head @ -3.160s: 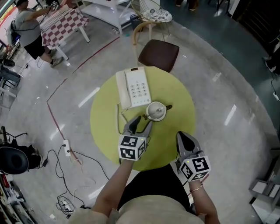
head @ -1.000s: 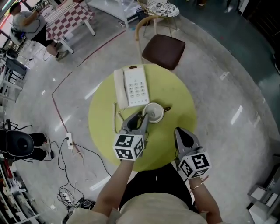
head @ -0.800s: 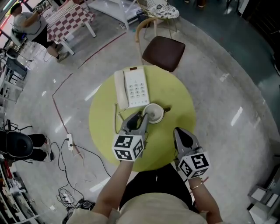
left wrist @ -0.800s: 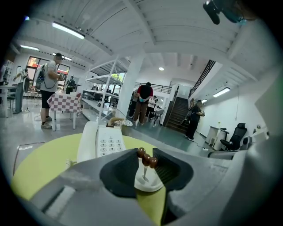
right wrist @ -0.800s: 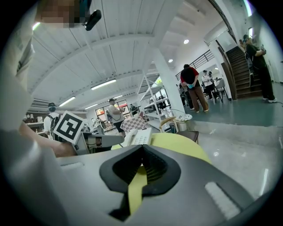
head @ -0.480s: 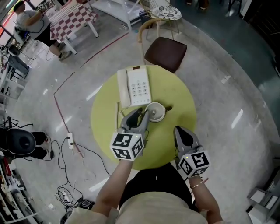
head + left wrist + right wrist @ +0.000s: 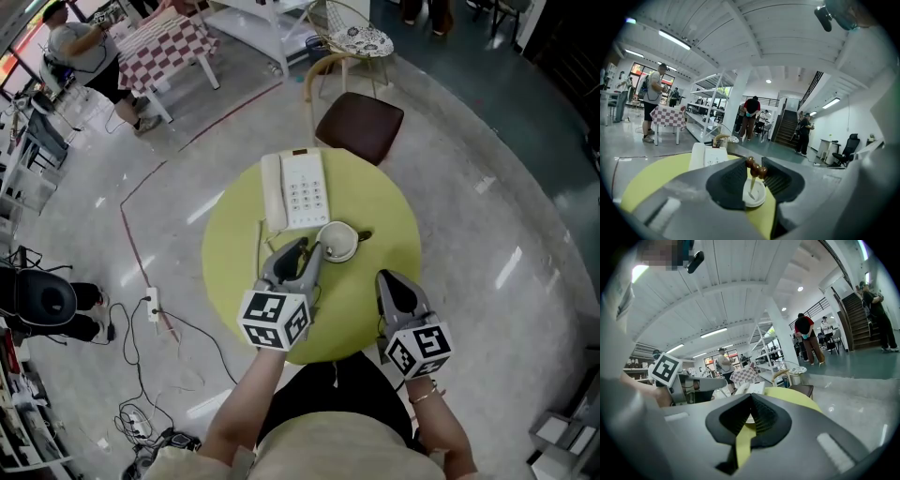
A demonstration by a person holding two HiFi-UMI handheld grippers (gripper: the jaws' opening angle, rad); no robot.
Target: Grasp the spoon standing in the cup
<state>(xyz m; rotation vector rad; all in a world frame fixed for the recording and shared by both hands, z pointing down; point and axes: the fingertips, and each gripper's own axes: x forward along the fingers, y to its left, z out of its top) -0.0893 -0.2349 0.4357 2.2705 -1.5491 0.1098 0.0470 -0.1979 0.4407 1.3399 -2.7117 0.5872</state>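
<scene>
A white cup (image 7: 337, 241) stands in the middle of the round yellow table (image 7: 232, 258). The spoon (image 7: 362, 233) in it leans to the right, its brown beaded handle past the rim. In the left gripper view that spoon (image 7: 755, 169) rises from the cup (image 7: 754, 197) and shows through the gap between the jaws. My left gripper (image 7: 307, 247) is open, its tips just short of the cup's left rim, the pads apart from the handle. My right gripper (image 7: 392, 279) is shut and empty, near the table's front right edge, tips (image 7: 751, 397) pointing at the cup.
A white desk phone (image 7: 305, 187) lies behind the cup, its cord running down the table's left side. A brown chair (image 7: 359, 127) stands at the far edge. Cables and a power strip (image 7: 150, 305) lie on the floor at left. People stand in the background.
My left gripper has edged forward until its tips reach the cup's left side. The right gripper has kept its place. The head camera has shifted a little.
</scene>
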